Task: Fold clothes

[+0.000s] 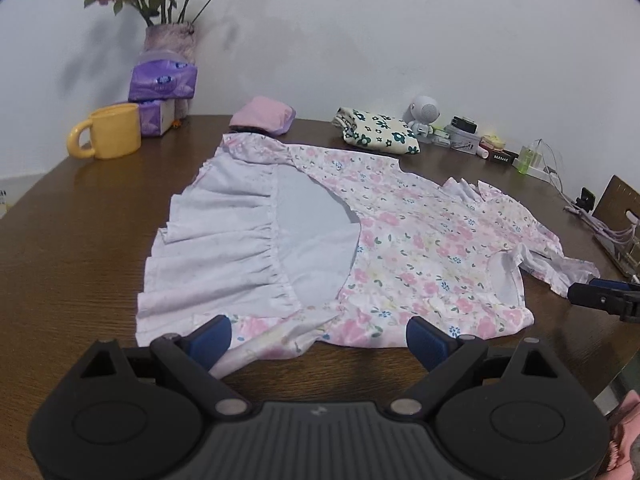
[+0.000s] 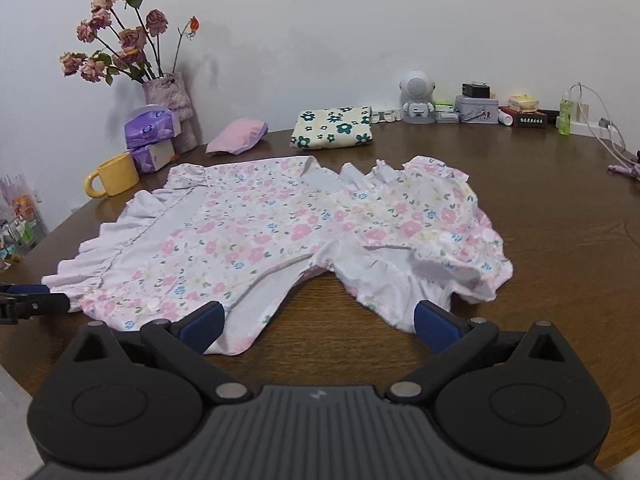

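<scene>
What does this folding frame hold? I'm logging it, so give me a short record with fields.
garment: floral dress, spread on the wooden table, hem partly turned over
left gripper: jaws open, at the dress's near edge
right gripper: jaws open, near a sleeve
already folded: green-flowered cloth, pink cloth
back-left clutter: yellow mug, tissue packs, vase of roses
</scene>
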